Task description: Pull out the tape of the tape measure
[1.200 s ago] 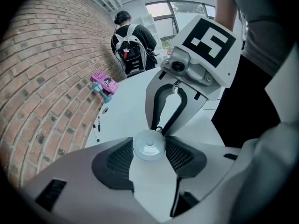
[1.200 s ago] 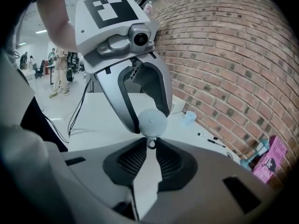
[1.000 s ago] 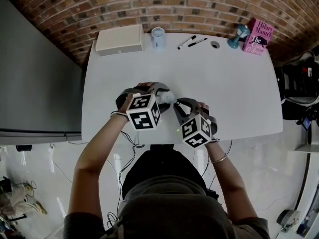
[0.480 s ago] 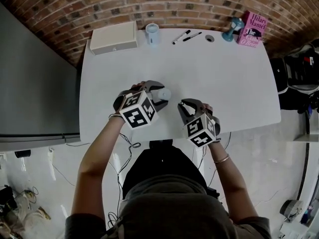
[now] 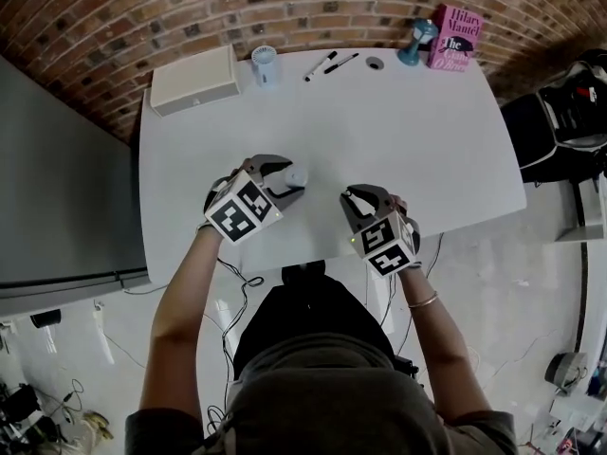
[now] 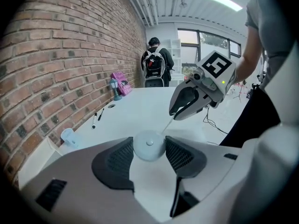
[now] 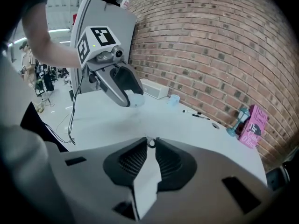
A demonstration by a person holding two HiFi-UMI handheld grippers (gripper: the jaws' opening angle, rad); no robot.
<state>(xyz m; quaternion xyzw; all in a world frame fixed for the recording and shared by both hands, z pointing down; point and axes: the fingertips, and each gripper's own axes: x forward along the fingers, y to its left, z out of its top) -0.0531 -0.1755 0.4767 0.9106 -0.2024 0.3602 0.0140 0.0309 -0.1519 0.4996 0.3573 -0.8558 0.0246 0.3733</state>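
The left gripper [image 5: 287, 184] was clamped on the round tape measure [image 6: 149, 145] near the desk's [image 5: 427, 140] front edge; the right gripper [image 7: 150, 143], jaws nearly together, pinched the end ring [image 7: 151, 143]; a short tape [image 6: 168, 126] stretched between them (most probably remained inside).

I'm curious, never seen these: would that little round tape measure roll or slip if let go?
Likely light and slippery: the tape measure is a small smooth disc, clamped by the left gripper. On edge it could roll; flat, probably not. Its thin tape, pinched by the right gripper, looks floppy and would likely sag when slack.
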